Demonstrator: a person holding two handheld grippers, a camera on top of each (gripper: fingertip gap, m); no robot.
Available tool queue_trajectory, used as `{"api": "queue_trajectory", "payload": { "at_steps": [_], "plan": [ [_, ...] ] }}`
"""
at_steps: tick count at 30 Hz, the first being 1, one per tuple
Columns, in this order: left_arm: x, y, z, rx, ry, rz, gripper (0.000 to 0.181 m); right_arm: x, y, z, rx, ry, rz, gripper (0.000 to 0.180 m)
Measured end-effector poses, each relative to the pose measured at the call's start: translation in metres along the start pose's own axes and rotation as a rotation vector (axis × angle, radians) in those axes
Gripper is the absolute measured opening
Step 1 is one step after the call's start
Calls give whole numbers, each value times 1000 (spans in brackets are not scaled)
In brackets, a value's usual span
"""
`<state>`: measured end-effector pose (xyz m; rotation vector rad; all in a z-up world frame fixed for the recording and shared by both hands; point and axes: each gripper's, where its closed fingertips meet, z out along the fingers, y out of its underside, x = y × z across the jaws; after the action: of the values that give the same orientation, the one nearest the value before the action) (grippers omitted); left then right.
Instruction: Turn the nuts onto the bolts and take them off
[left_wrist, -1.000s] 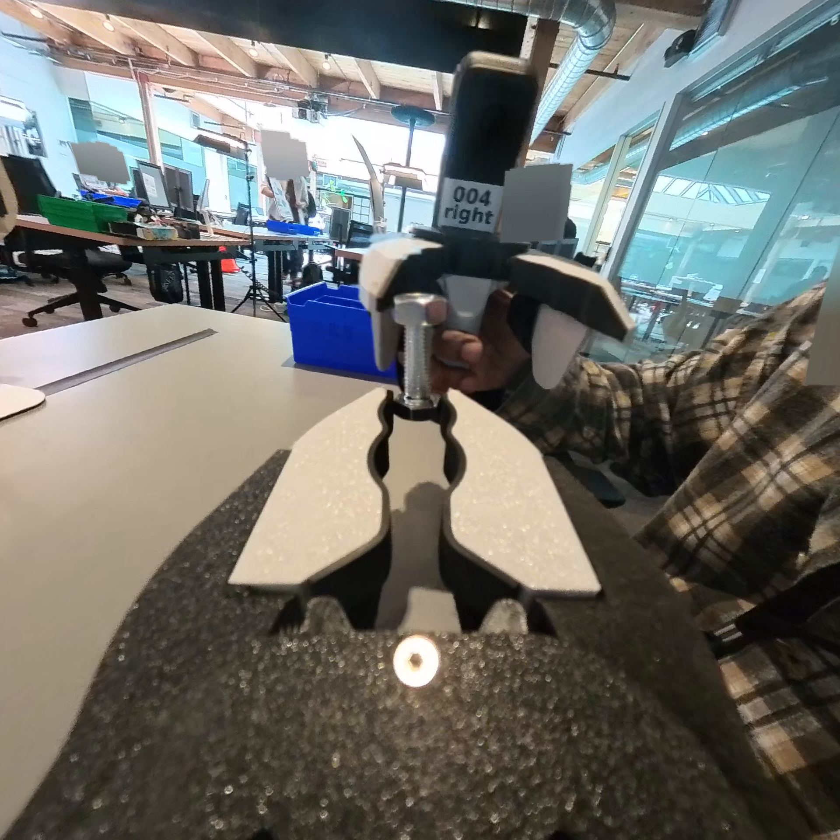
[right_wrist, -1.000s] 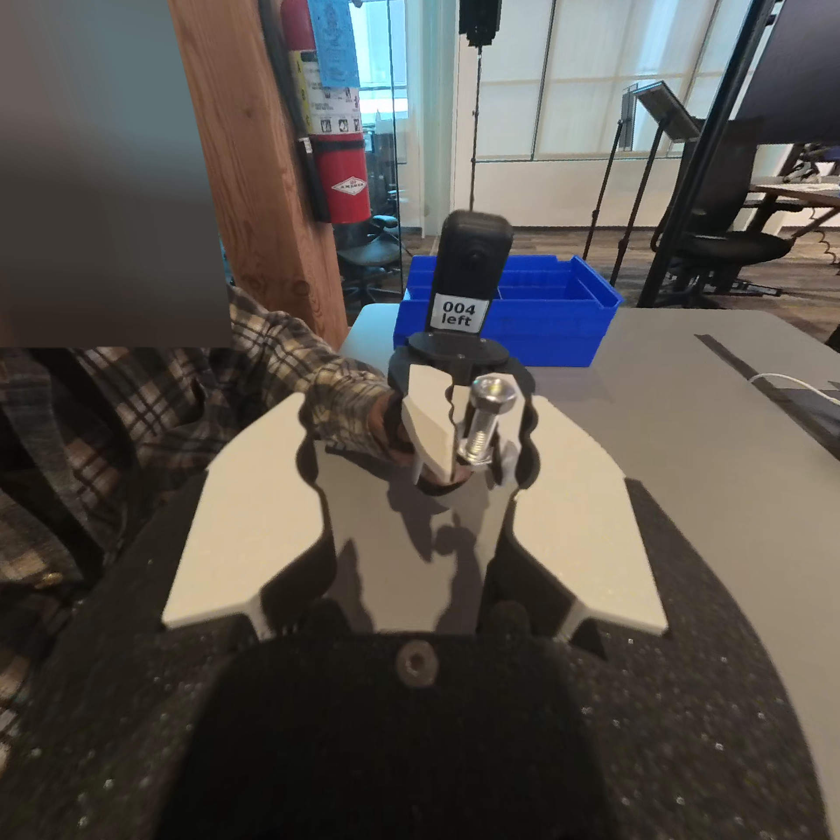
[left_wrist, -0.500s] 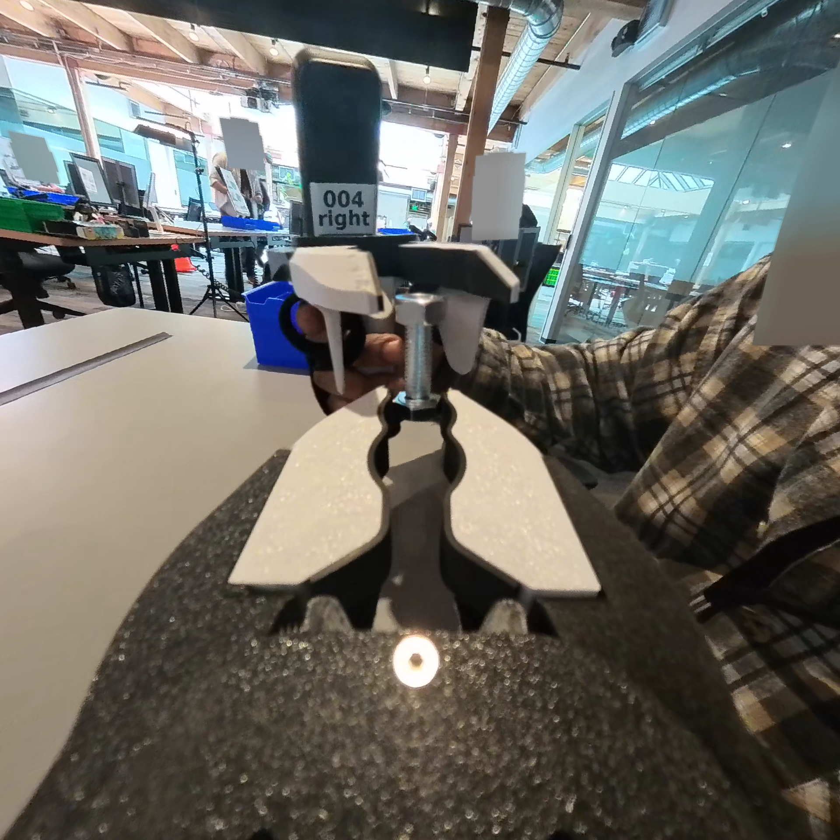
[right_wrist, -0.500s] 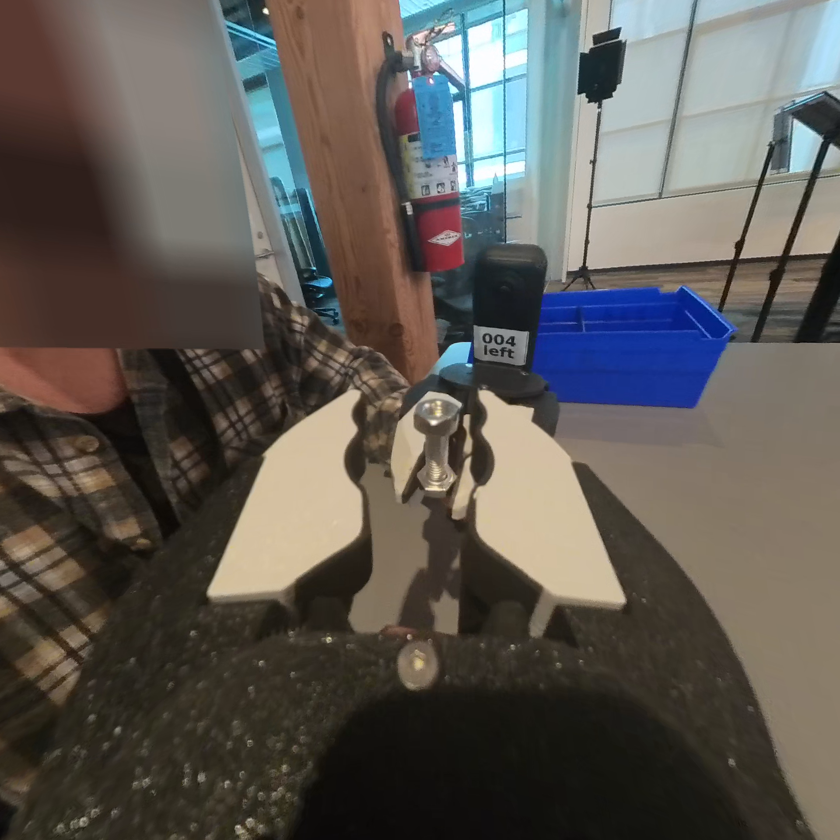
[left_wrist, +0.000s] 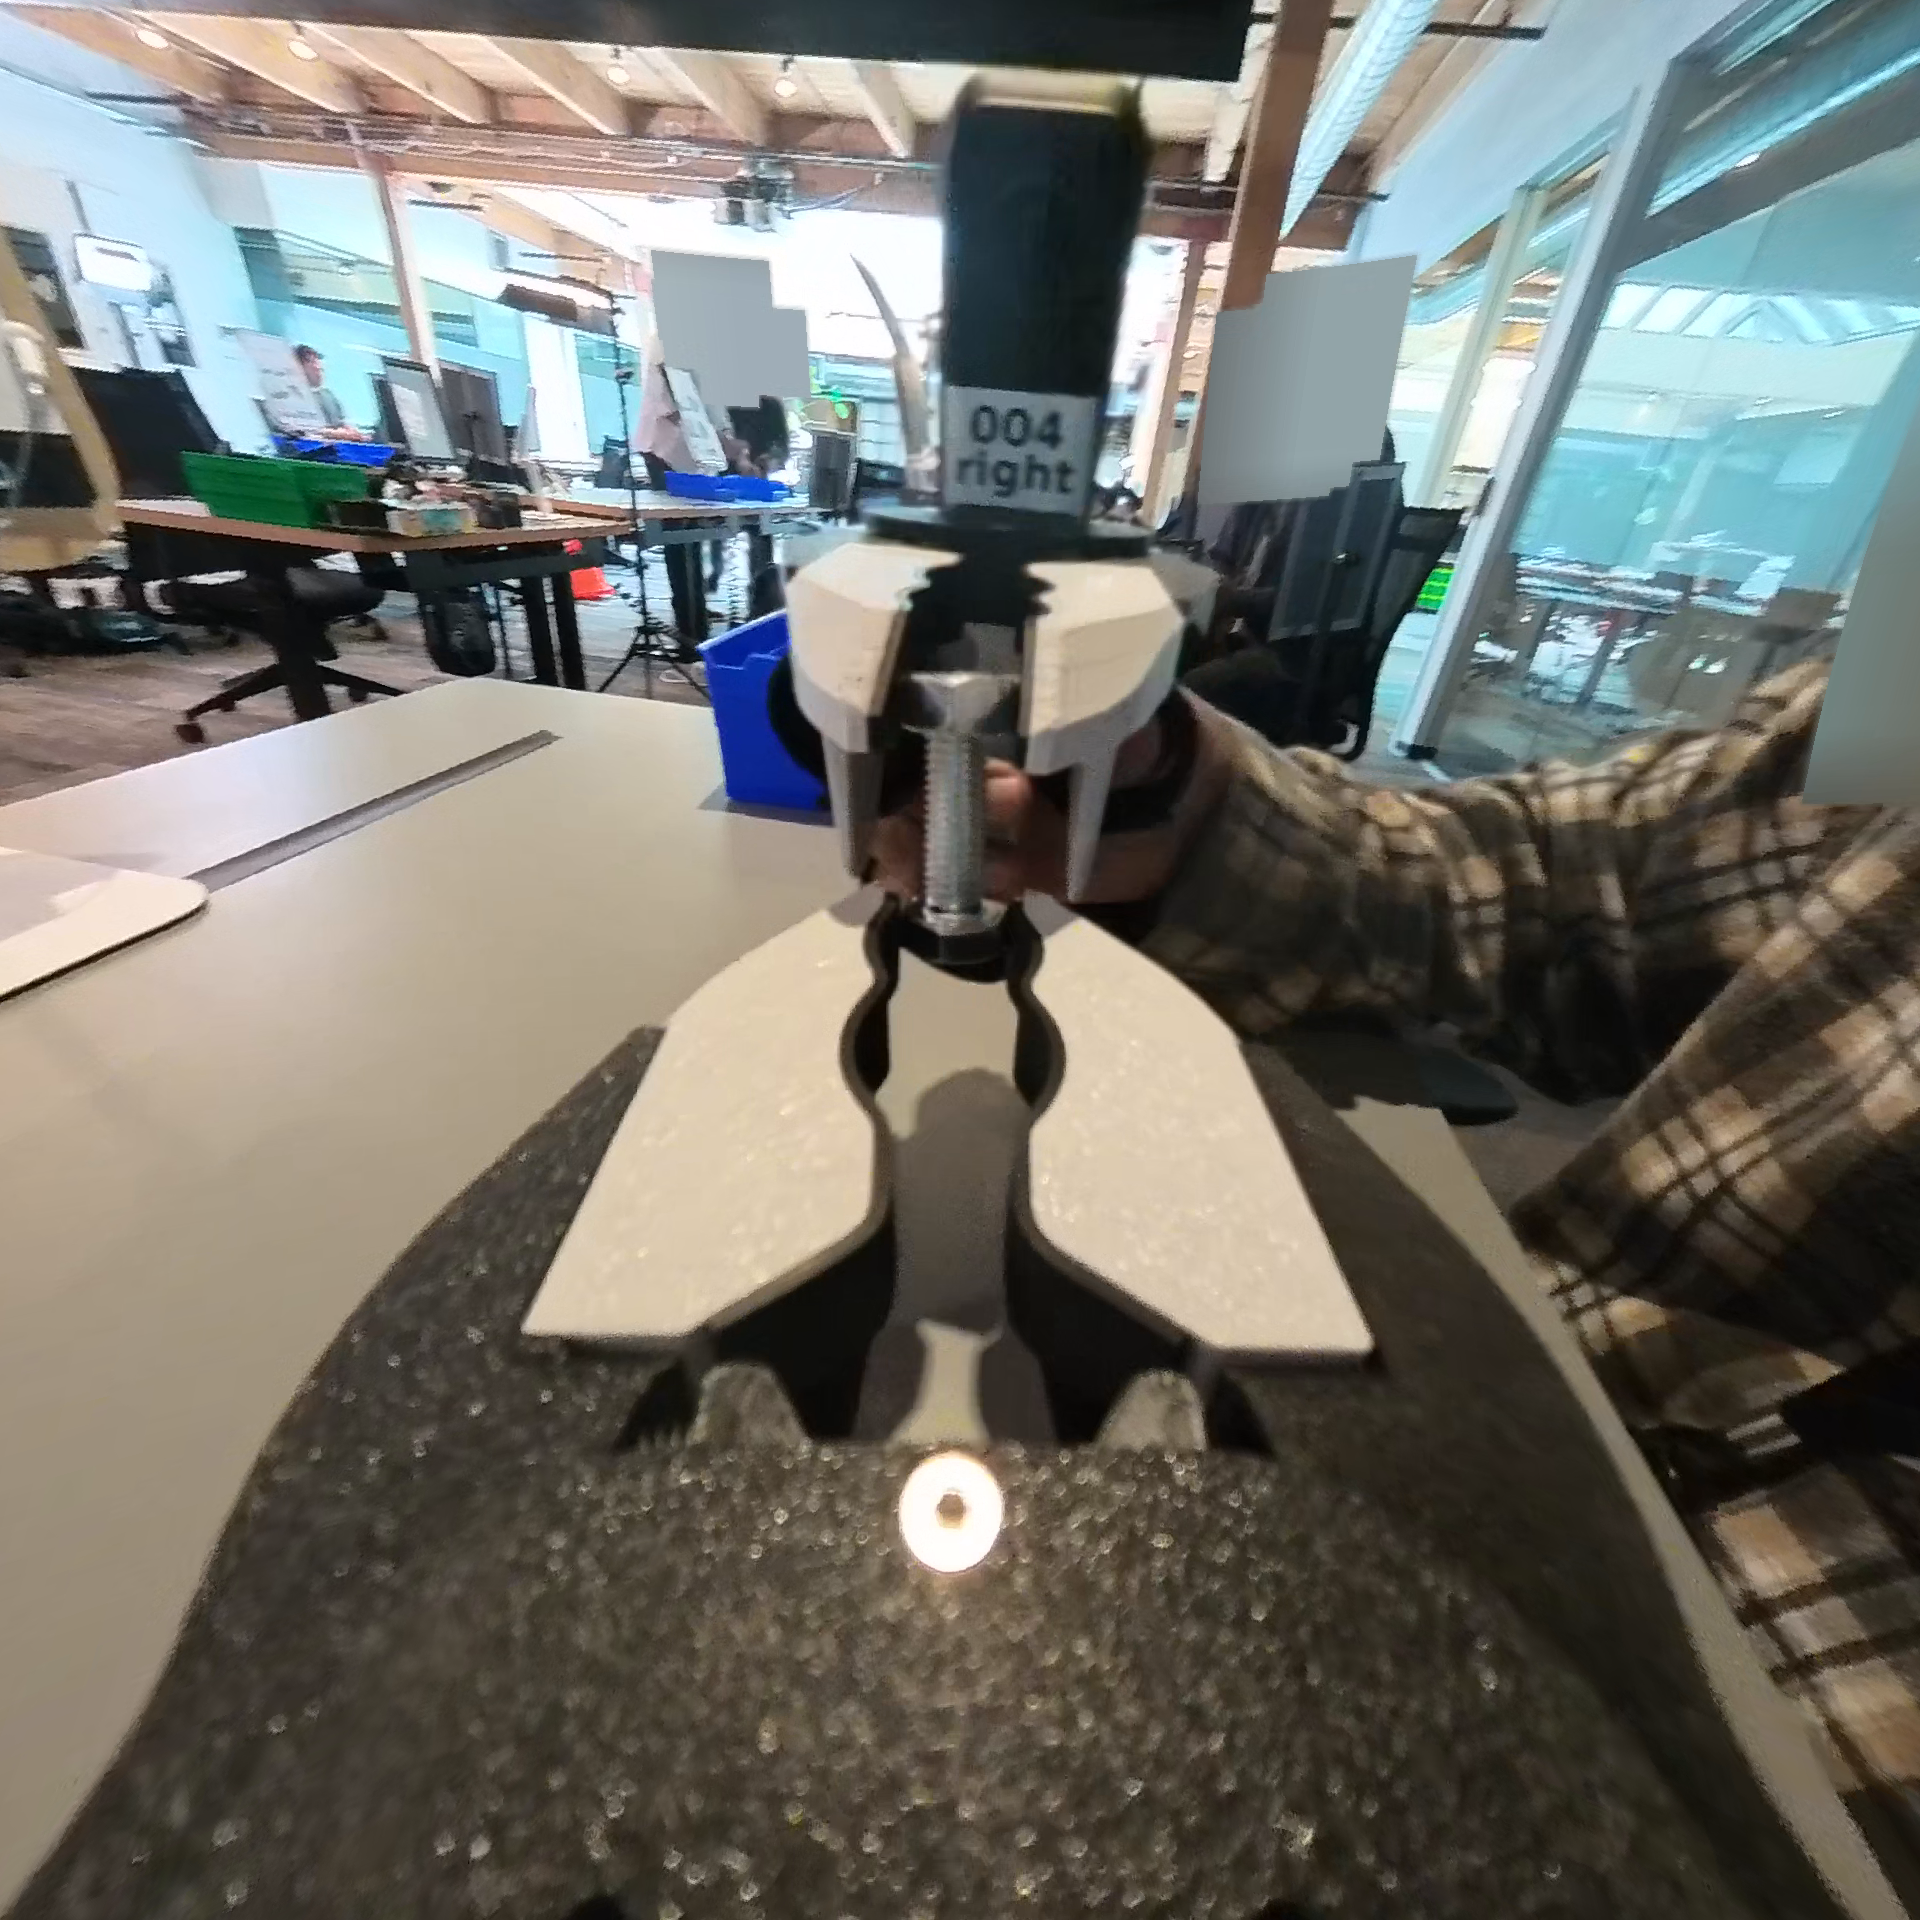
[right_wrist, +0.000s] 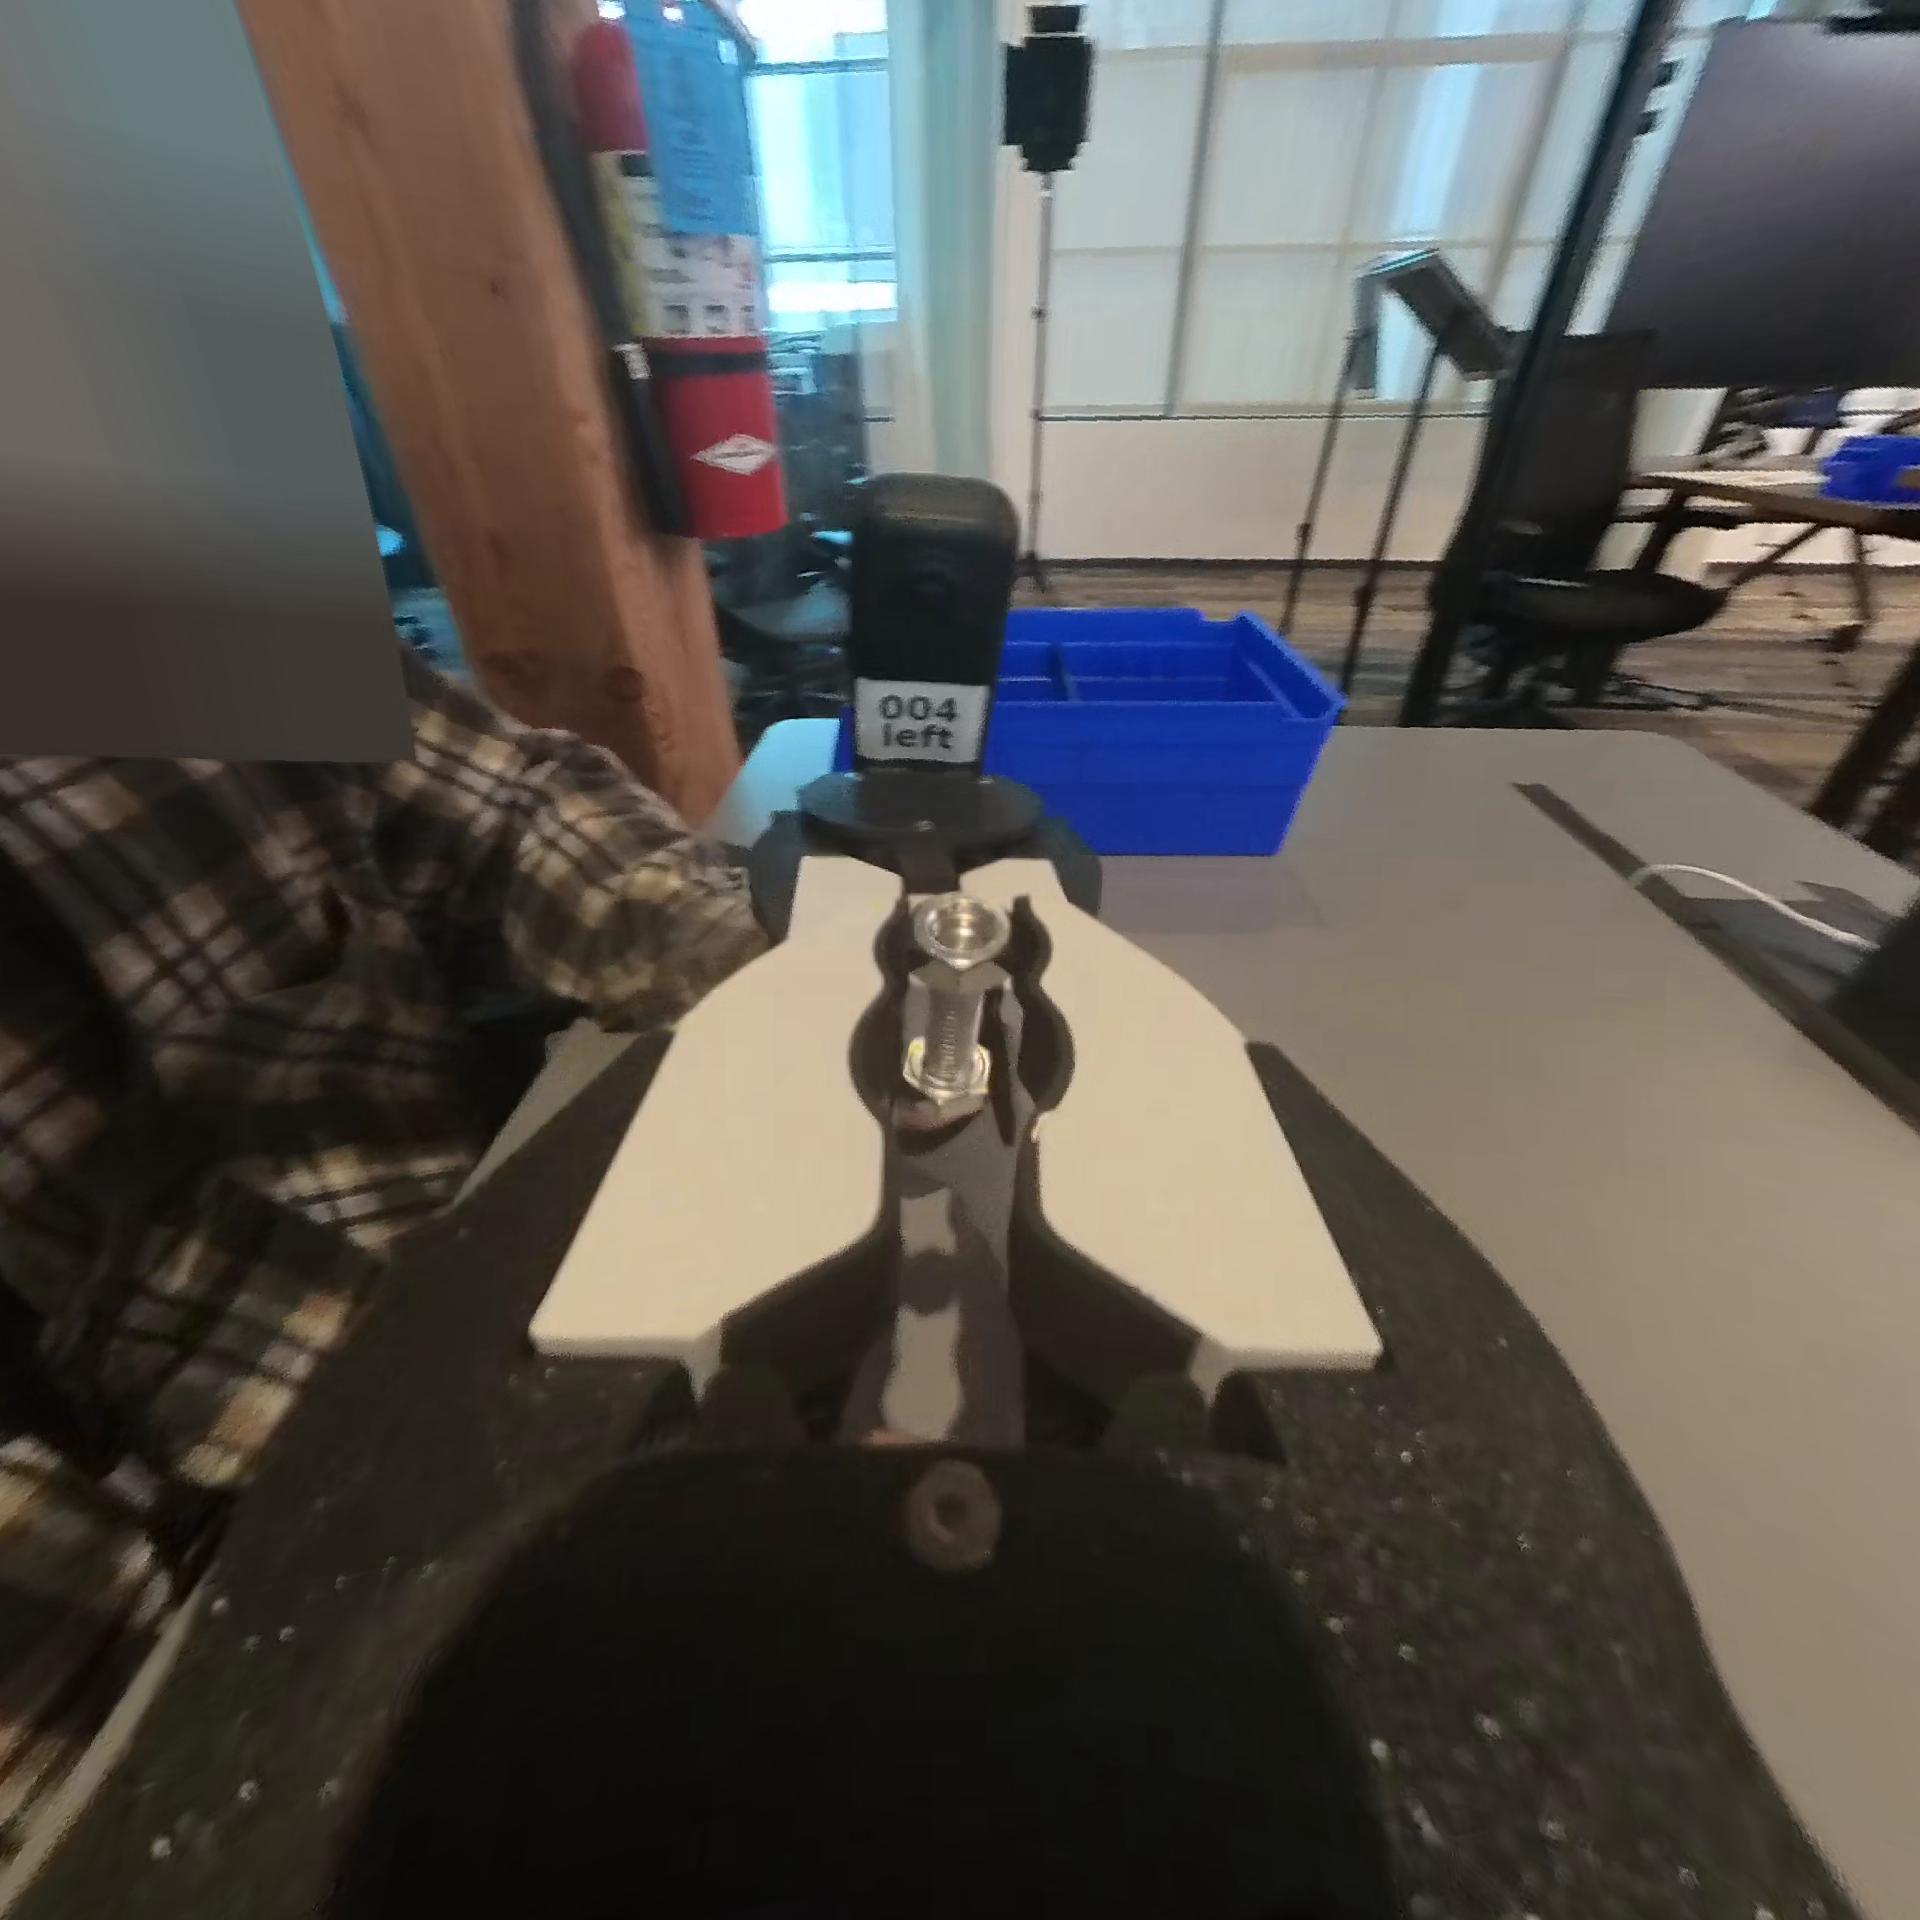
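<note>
One shiny silver bolt (left_wrist: 954, 808) with one hex nut (left_wrist: 958, 916) near its threaded end, held mid-frame above the grey tabletop (left_wrist: 312, 1039). Left claw (left_wrist: 954, 940) is clenched on the nut, right claw (right_wrist: 940, 987) grips the bolt head.

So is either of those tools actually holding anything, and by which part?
Yes. The right tool grips the bolt by its hexagonal head, and the left tool pinches the nut at the bolt's threaded end between its fingertips.

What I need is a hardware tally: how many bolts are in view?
1. The bolt stands upright, head in the right gripper, its nut in the left gripper. More may lie hidden in the blue bin.
</note>
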<state>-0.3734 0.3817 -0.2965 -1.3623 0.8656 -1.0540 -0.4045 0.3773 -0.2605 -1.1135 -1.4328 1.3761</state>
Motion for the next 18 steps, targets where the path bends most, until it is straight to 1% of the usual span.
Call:
{"api": "queue_trajectory", "payload": {
  "at_steps": [5,10,14,18],
  "plan": [
    [-8,4,0,-40,-81,42,19,7,3,2,33,162,1,17],
    [-13,10,0,-91,-140,93,19,11,10,-2,15,222,86,17],
    [-18,16,1,-149,-200,130,18,15,18,-5,-40,278,98,17],
    [-24,22,1,-204,-255,155,19,19,25,-7,-48,333,117,18]
  ]
}}
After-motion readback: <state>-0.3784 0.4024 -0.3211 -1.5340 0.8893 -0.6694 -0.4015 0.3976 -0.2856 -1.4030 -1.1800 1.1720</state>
